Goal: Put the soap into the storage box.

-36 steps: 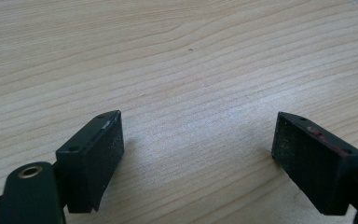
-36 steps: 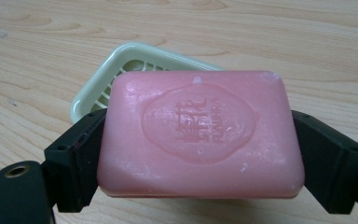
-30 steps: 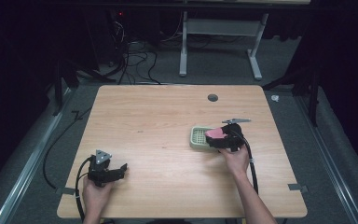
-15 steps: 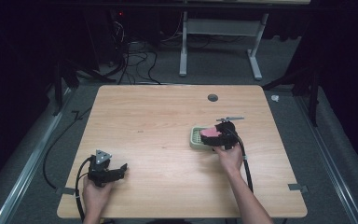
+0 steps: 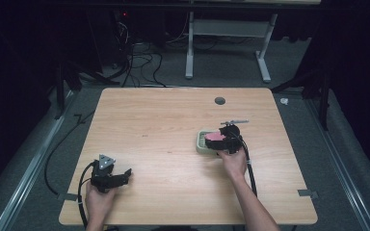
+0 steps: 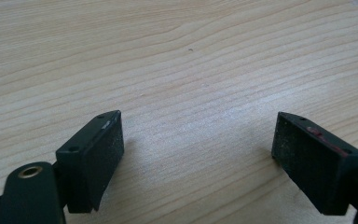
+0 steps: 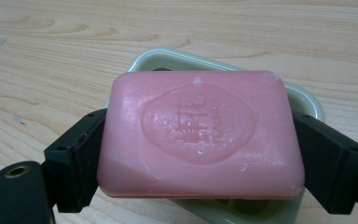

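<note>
The right tongs (image 7: 200,154) grip a pink bar of soap (image 7: 200,135) by its 2 short ends, one black jaw pressed against each end. The bar is held flat, its stamped face (an oval emblem with raised lettering) turned up, directly over a pale green soap dish (image 7: 307,100) that sits on the wooden table (image 7: 51,56). Whether the soap touches the dish or hangs just above it cannot be told. In the high view the right tongs (image 5: 218,140) and the soap (image 5: 215,137) are over the dish (image 5: 201,144) on the right half of the table (image 5: 173,115), the right hand (image 5: 233,161) reaching in from the near edge.

The left tongs (image 6: 198,154) are spread wide with nothing between the jaws, only bare wood grain beneath them. In the high view the left tongs (image 5: 125,174) sit low at the near left corner of the table, held by the left hand (image 5: 99,197) (a black cable loops off beside it), well apart from the dish.
</note>
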The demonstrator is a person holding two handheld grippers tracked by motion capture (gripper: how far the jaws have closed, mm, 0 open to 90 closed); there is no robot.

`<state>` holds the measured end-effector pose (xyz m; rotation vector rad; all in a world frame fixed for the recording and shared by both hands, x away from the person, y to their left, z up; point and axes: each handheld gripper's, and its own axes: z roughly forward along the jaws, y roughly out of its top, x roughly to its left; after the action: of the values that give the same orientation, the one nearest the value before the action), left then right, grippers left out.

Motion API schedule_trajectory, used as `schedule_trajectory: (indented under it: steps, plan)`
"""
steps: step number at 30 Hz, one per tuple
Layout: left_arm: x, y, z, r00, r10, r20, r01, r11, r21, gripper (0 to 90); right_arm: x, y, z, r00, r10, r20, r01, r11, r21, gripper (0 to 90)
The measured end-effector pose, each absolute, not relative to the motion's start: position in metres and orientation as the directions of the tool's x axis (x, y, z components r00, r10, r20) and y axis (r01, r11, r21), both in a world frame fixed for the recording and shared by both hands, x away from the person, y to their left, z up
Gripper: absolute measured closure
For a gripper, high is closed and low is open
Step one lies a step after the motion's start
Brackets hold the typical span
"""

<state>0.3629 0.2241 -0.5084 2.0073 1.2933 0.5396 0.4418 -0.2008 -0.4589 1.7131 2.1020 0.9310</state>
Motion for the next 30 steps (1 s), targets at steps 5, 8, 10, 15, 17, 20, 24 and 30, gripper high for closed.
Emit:
schedule_trajectory:
  steps: [5, 8, 10, 15, 17, 20, 24, 30]
  plan:
    - [0.363, 0.224, -0.508, 0.42, 0.907, -0.018, 0.625, -0.275, 0.73, 17.1, 0.444, -0.195, -0.458, -0.265, 0.95, 0.164, 0.774, 0.109, 0.624, 13.5]
    - [0.363, 0.224, -0.508, 0.421, 0.907, -0.018, 0.625, -0.275, 0.73, 17.0, 0.446, -0.193, -0.456, -0.263, 0.951, 0.162, 0.776, 0.108, 0.622, 13.5]
    - [0.363, 0.224, -0.508, 0.42, 0.907, -0.018, 0.625, -0.275, 0.73, 17.0, 0.448, -0.191, -0.456, -0.257, 0.953, 0.161, 0.778, 0.106, 0.619, 13.5]
    - [0.363, 0.224, -0.508, 0.42, 0.907, -0.018, 0.625, -0.275, 0.73, 17.0, 0.451, -0.188, -0.457, -0.247, 0.956, 0.157, 0.785, 0.103, 0.61, 13.5]
    - [0.363, 0.224, -0.508, 0.42, 0.907, -0.018, 0.626, -0.275, 0.73, 17.0, 0.452, -0.187, -0.457, -0.245, 0.957, 0.153, 0.788, 0.105, 0.607, 13.5]
    - [0.363, 0.224, -0.508, 0.42, 0.908, -0.018, 0.626, -0.275, 0.73, 17.0, 0.453, -0.186, -0.46, -0.242, 0.958, 0.155, 0.793, 0.103, 0.601, 13.5]
    - [0.363, 0.224, -0.508, 0.42, 0.908, -0.018, 0.626, -0.274, 0.73, 17.0, 0.453, -0.186, -0.462, -0.233, 0.96, 0.156, 0.798, 0.097, 0.595, 13.4]
    - [0.363, 0.224, -0.508, 0.42, 0.907, -0.018, 0.626, -0.275, 0.73, 17.0, 0.454, -0.187, -0.465, -0.219, 0.962, 0.164, 0.803, 0.083, 0.59, 13.4]
